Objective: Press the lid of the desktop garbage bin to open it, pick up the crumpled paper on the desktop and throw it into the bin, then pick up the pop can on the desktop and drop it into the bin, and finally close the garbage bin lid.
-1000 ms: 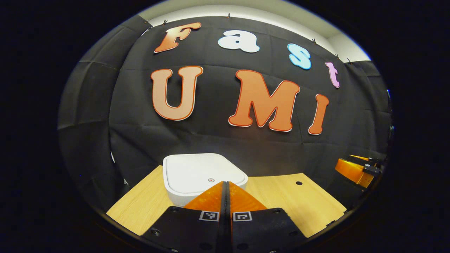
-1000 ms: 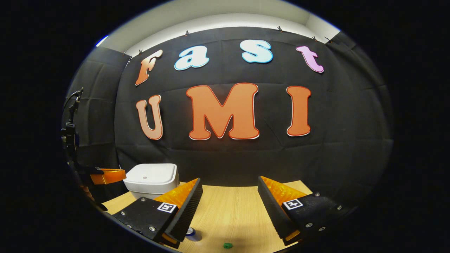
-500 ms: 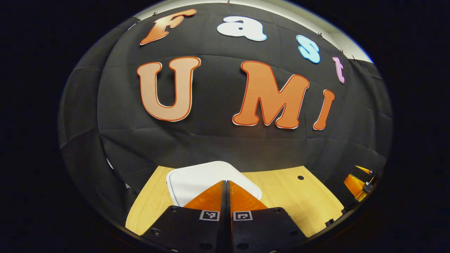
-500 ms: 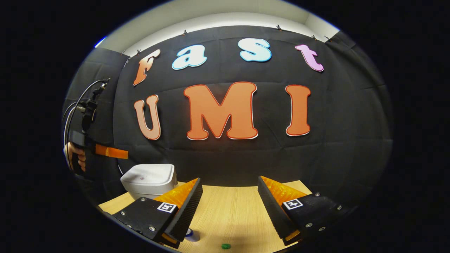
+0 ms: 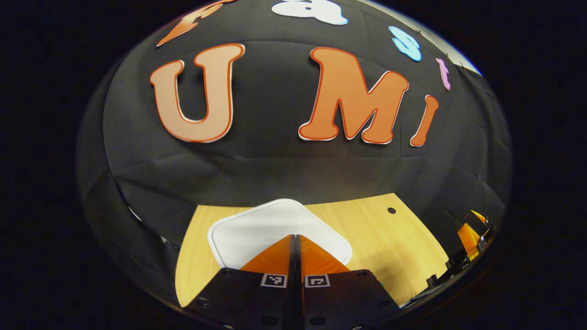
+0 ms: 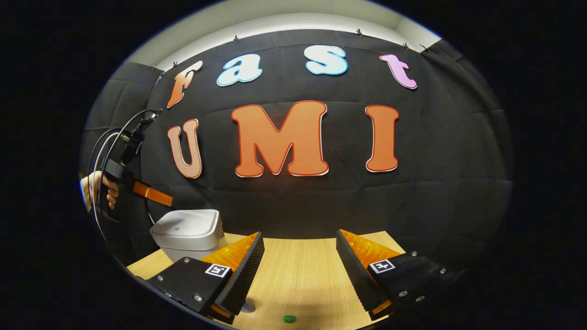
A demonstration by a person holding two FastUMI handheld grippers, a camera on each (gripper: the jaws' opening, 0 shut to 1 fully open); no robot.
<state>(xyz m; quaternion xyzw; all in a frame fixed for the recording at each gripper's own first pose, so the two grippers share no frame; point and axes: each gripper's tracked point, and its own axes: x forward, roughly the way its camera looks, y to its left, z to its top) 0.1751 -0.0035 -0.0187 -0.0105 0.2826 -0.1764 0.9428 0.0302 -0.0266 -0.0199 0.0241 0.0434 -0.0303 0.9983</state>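
- The left hand-held gripper (image 5: 296, 238) has its two fingers pressed flat together with no gap, holding nothing; in the left gripper view its tips point down over the near part of the white lid.
- The garbage bin (image 6: 187, 231) is a white, rounded-square tub standing on the left part of the light wooden bench (image 6: 298, 275), close to the black cloth wall.
- Its lid (image 5: 257, 227) lies flat and shut on the bin; a small red dot marks its top in the right gripper view.
- In the right gripper view the left hand-held gripper (image 6: 160, 198) hangs above the bin's left side, tilted down toward the lid, clearly apart from it; a hand (image 6: 98, 188) holds its grip, and black cables (image 6: 103, 146) loop up from it.
- The right hand-held gripper (image 6: 298, 268) is spread wide, nothing between its fingers, poised over the middle of the bench, to the right of the bin.
- A small green object (image 6: 289, 319) lies on the bench at the lower edge of the right gripper view, between the two fingers.
- Beside the left finger there, a pale round shape (image 6: 248, 306) sits mostly hidden; I cannot tell what it is.
- A dark round hole (image 5: 391, 211) is in the bench, to the right of the bin.
- The right hand-held gripper (image 5: 472, 233) shows at the far right edge of the left gripper view.
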